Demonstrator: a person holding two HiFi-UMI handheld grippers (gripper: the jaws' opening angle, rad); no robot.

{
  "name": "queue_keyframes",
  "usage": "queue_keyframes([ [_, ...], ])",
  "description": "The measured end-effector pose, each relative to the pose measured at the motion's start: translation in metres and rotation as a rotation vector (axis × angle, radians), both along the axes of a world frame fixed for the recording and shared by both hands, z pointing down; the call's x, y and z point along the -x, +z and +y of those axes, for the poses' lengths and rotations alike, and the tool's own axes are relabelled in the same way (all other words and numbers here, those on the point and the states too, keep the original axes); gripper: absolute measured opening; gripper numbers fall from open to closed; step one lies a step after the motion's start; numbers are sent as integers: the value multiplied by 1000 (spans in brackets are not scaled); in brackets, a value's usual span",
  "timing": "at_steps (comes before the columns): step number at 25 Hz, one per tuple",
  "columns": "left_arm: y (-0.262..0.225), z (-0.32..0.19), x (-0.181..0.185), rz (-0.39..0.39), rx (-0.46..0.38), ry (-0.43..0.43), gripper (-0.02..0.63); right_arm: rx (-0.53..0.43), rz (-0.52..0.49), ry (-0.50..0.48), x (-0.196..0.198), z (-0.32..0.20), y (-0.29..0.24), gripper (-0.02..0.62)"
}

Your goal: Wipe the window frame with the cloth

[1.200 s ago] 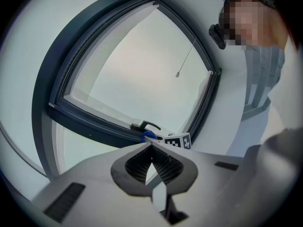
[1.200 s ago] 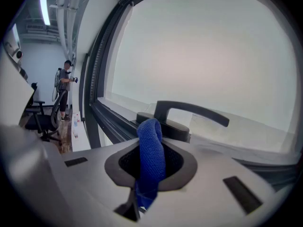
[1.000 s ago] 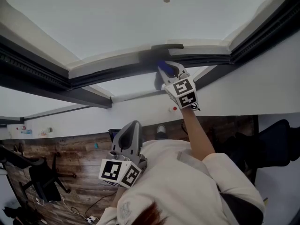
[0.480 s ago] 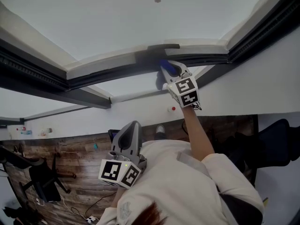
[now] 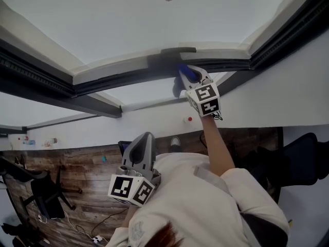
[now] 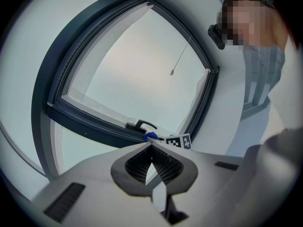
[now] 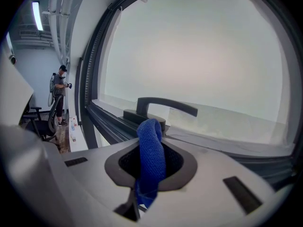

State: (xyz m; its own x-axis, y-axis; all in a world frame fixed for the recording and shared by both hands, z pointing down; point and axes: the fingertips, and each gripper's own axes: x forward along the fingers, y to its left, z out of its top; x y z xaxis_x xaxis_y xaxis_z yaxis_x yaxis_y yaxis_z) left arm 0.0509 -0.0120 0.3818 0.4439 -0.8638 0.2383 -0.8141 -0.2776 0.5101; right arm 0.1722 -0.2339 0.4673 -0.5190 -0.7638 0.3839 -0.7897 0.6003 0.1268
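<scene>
Blue cloth pinched in right gripper at window frame; left gripper pressed together.

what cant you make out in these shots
- Whether the blue terry cloth touches the dark window frame: right gripper view, the cloth's own fold hides the contact; head view, too small.
- The cloth's lower end: right gripper view, sunk inside the right gripper.
- The distant standing person: right gripper view, too small.
</scene>
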Motion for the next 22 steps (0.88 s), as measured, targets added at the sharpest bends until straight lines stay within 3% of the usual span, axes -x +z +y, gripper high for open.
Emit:
queue_keyframes([
  [22,5,13,-25,2,10,-47,5,-3,-2,-9,-26,-4,3,54],
])
